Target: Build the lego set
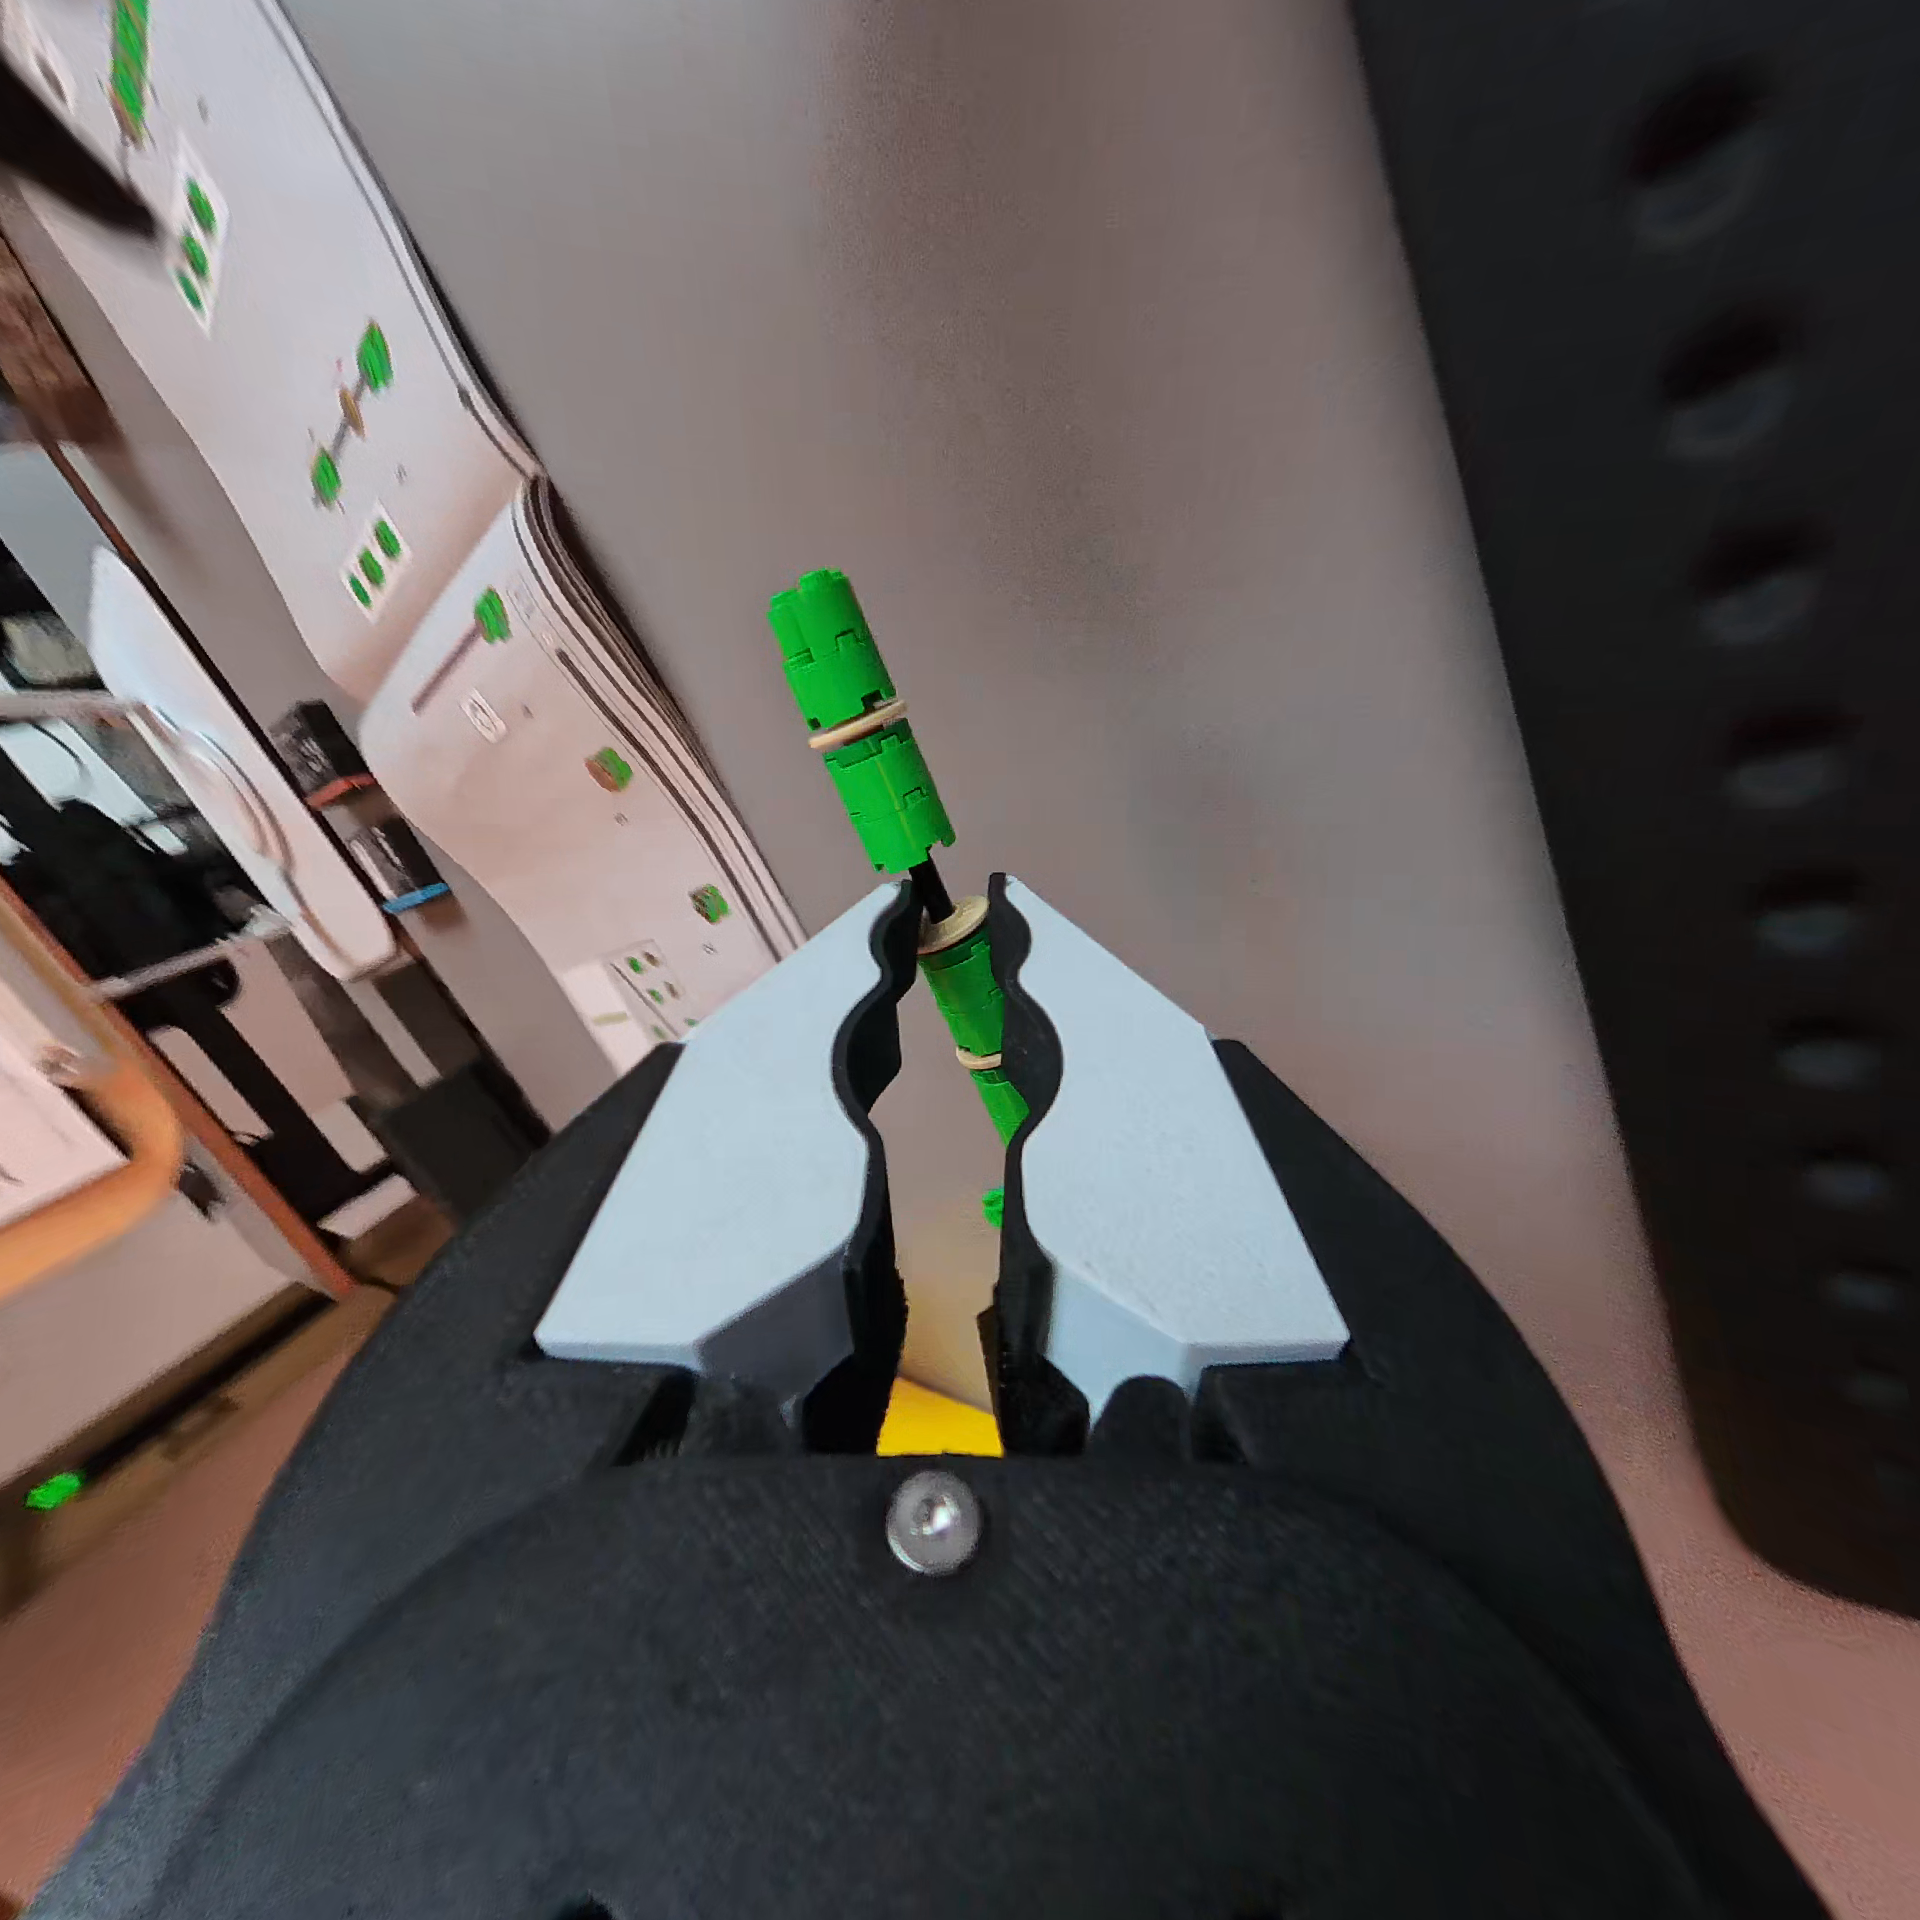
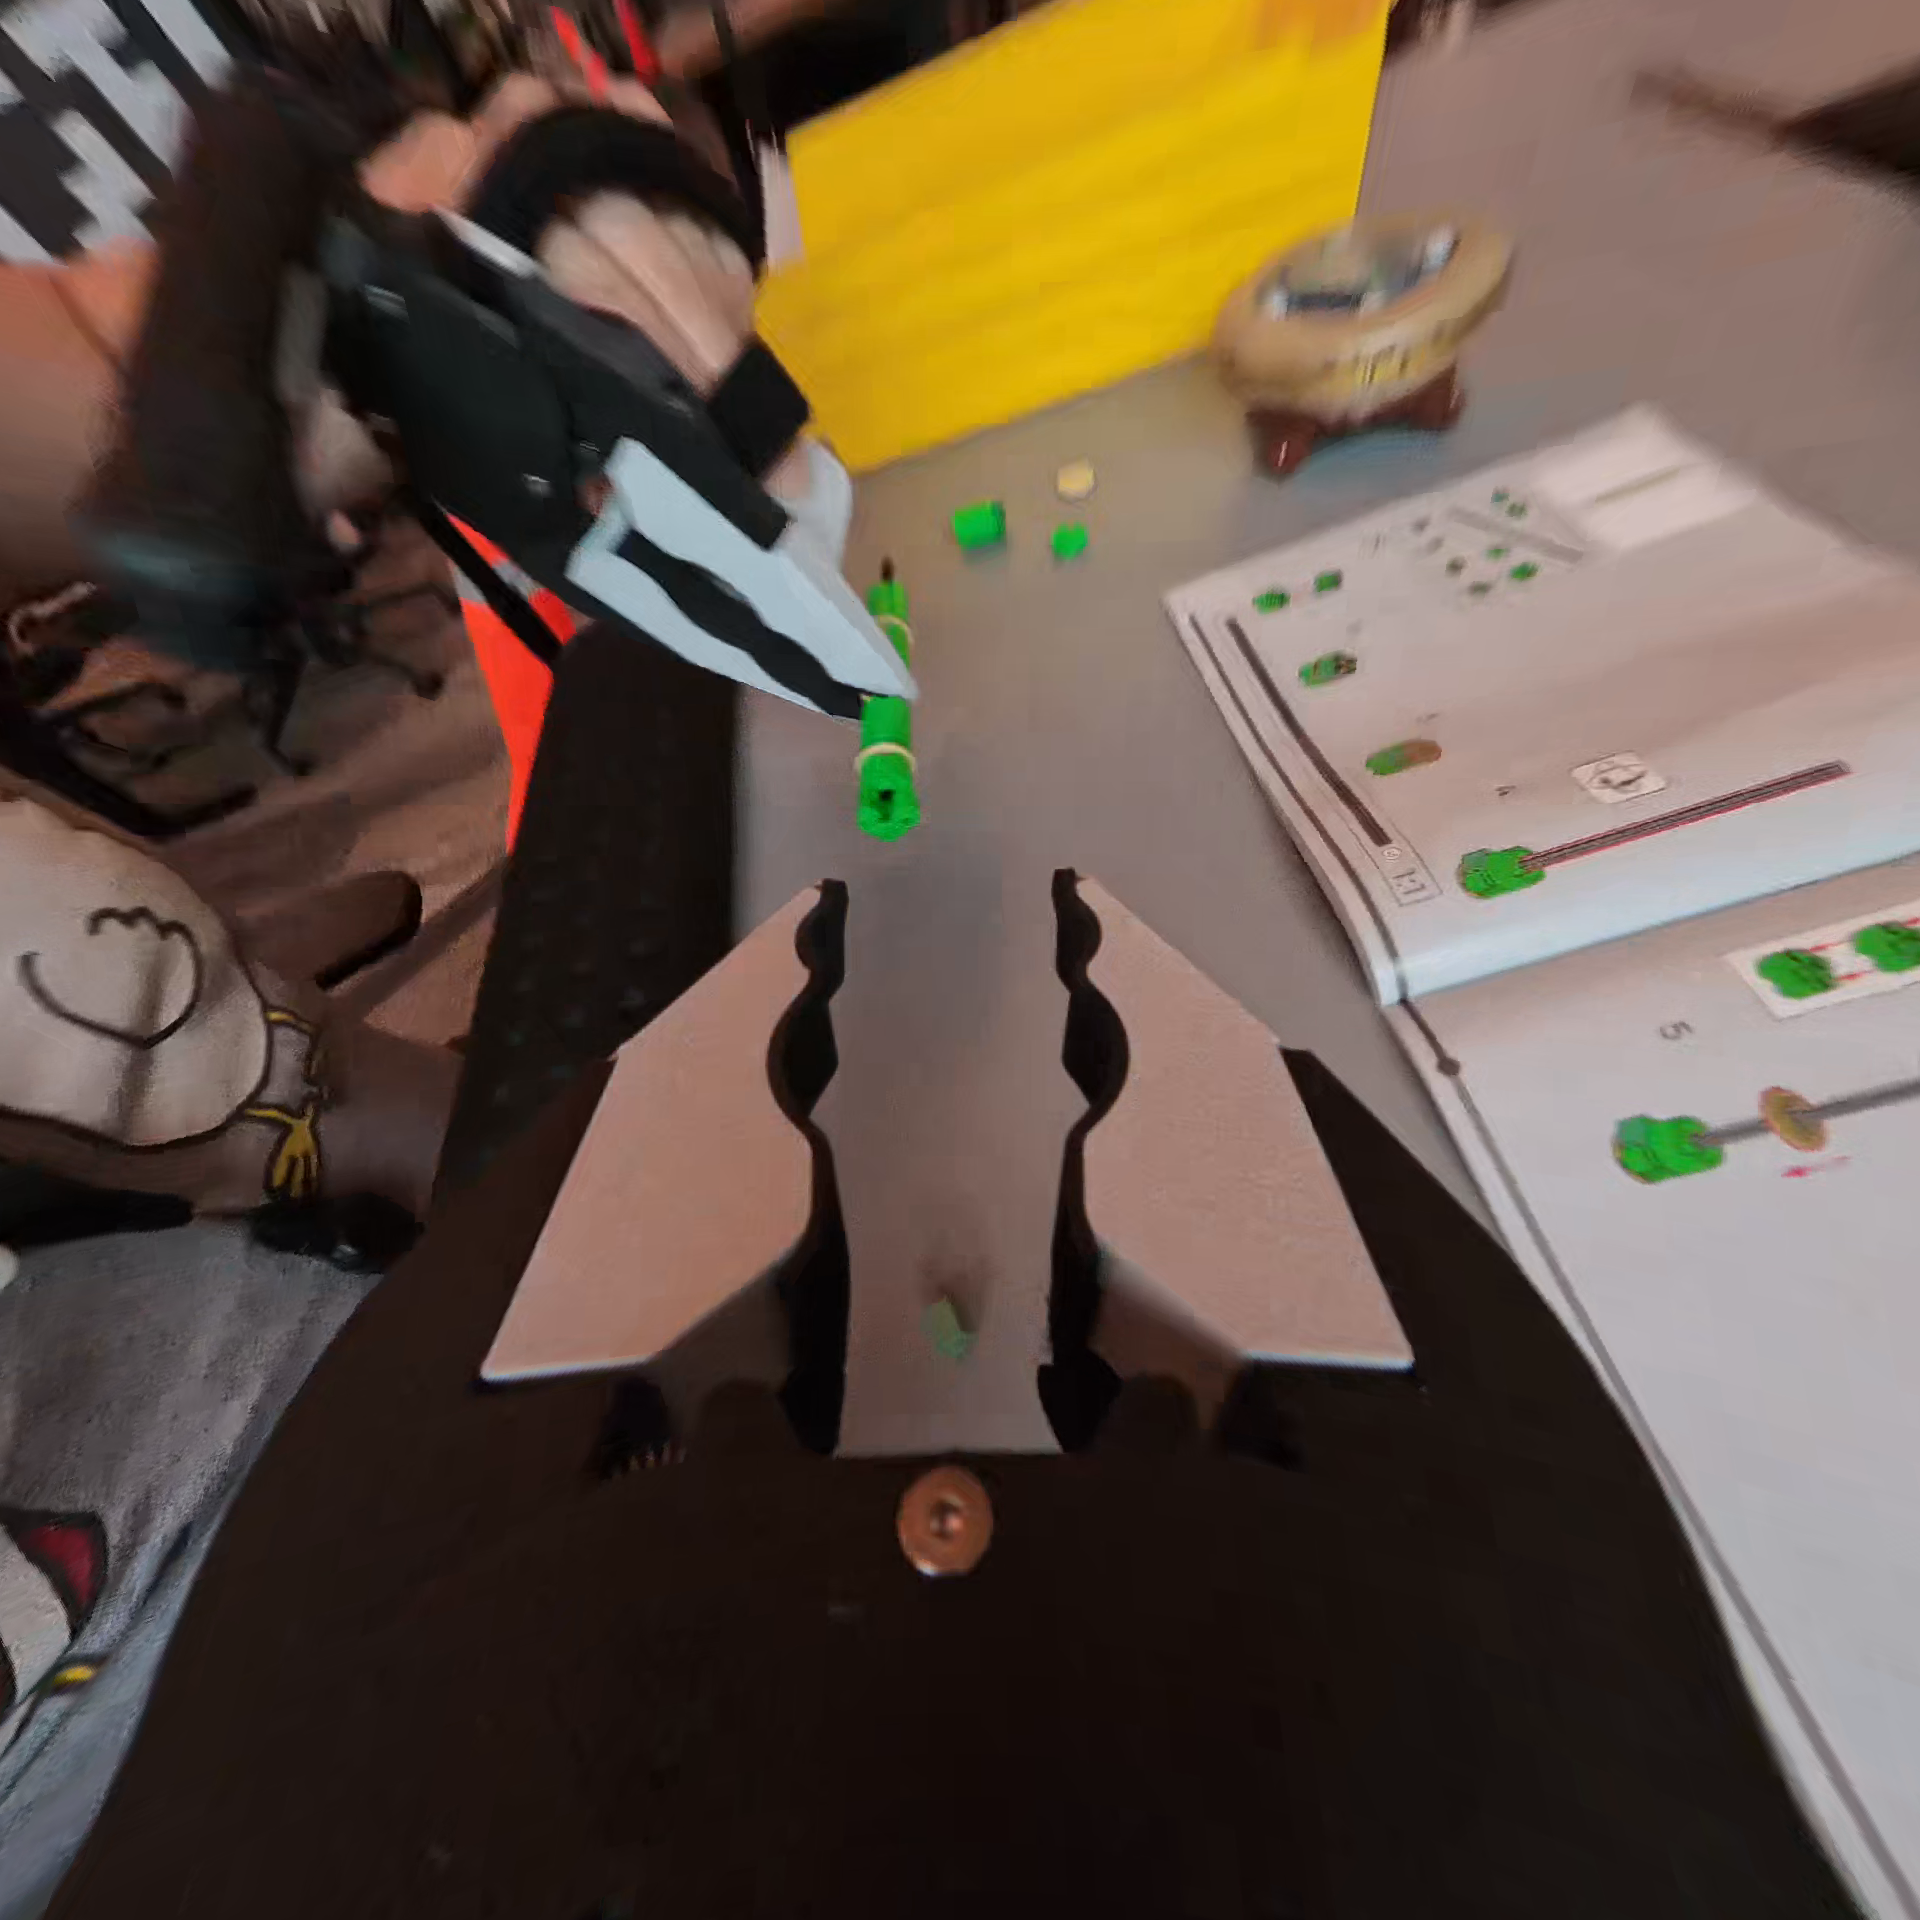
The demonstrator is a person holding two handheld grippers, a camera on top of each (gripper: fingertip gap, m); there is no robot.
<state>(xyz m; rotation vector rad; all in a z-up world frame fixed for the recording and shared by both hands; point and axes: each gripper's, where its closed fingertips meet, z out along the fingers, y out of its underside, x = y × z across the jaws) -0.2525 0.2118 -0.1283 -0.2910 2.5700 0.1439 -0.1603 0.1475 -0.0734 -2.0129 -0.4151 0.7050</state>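
My left gripper (image 1: 948, 894) is shut on a green lego stalk (image 1: 862, 717), a black axle strung with green round bricks and tan rings. The stalk sticks out past the fingertips above the grey table (image 1: 1039, 416). In the right wrist view the left gripper (image 2: 883, 686) holds the same stalk (image 2: 885, 769) in the air, a little ahead of my right gripper (image 2: 948, 894). My right gripper is open and empty. Loose green bricks (image 2: 979, 525) and a tan piece (image 2: 1075, 479) lie farther off on the table. A small green piece (image 2: 948, 1330) lies between my right fingers' bases.
An open instruction booklet (image 2: 1621, 831) lies at the right, also in the left wrist view (image 1: 436, 520). A yellow box (image 2: 1070, 208) and a round tan lego pot (image 2: 1361, 312) stand at the back. A black perforated chair back (image 1: 1714, 727) is beside the table. My right fingertips sit around 12 centimetres from my left ones. It is some 11 centimetres from my right tips to the small green piece (image 2: 948, 1330).
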